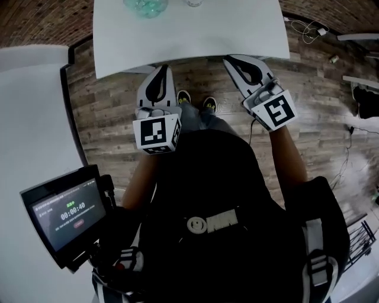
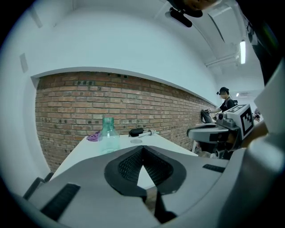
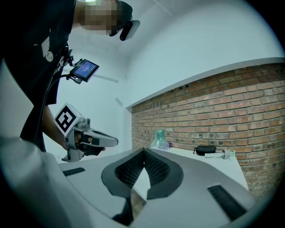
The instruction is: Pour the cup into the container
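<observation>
A green see-through container (image 1: 145,6) stands on the white table (image 1: 237,35) at the far side; it also shows in the left gripper view (image 2: 108,133) and the right gripper view (image 3: 160,139). A small clear round thing (image 2: 136,141), perhaps the cup, sits to its right (image 1: 193,2). My left gripper (image 1: 160,68) is shut and empty at the table's near edge, its tips touching (image 2: 143,147). My right gripper (image 1: 228,59) is shut and empty too (image 3: 144,150), beside the left one over the same edge.
A black case (image 2: 136,132) with a white tube (image 3: 220,154) and a purple item (image 2: 94,136) lie at the table's far end by the brick wall (image 2: 67,107). A screen (image 1: 65,213) hangs at my left. A person (image 2: 225,102) stands in the background.
</observation>
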